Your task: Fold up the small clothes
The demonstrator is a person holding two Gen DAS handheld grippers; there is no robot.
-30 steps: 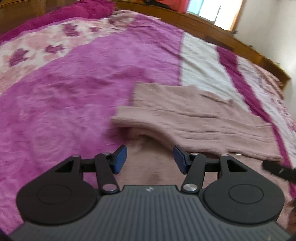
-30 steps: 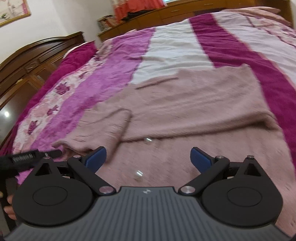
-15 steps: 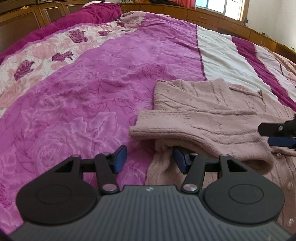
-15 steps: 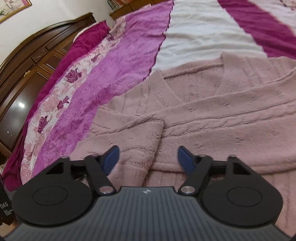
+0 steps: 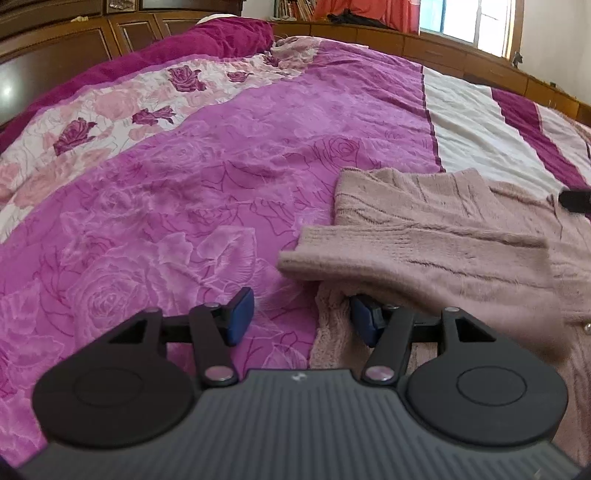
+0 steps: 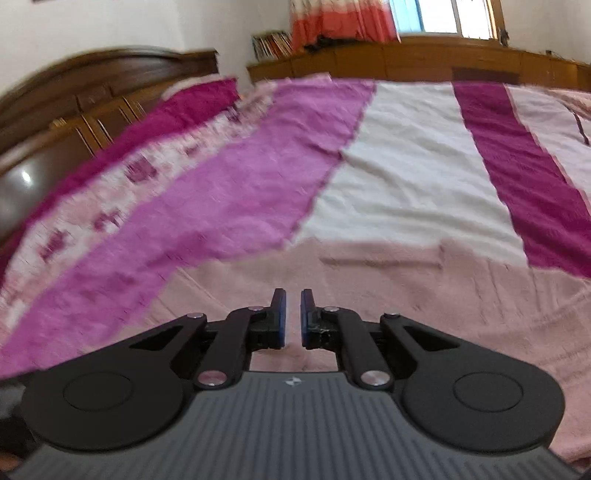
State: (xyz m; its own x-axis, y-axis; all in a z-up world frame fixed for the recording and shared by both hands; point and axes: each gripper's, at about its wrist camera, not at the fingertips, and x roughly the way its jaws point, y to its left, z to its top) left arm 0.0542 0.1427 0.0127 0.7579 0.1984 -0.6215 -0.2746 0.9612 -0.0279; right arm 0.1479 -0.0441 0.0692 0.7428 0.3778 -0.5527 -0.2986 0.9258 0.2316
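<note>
The pink sweater [image 5: 436, 236] lay on the bed cover [image 5: 207, 192], on the right side of the left cam pic. One sleeve [image 5: 406, 254] was folded across the body & its cuff end stuck out to the left, just over the purple rose part of the cover.

The left gripper [image 5: 301, 319] was low, at the sweater's left edge. Its jaws stood about half spread, w/ no cloth squeezed between them. The left blue pad [image 5: 240, 319] was over the bare cover. The right blue pad [image 5: 364, 319] was tucked under the folded sleeve, w/ the fuzzy edge of the sweater in the gap beside it.

The right gripper [image 6: 291, 317] had its jaws pressed nearly together, just a thin slit left. They had just been closing. No cloth was between the pads. It hung over the sweater's pink knit [image 6: 443, 295]; the pic was blurry.

A black bit of the right gripper [image 5: 576, 199] showed at the far right edge of the left cam pic, over the sweater. Brown wood cupboards [image 5: 110, 33] & a window [image 5: 465, 22] stood behind the bed.
</note>
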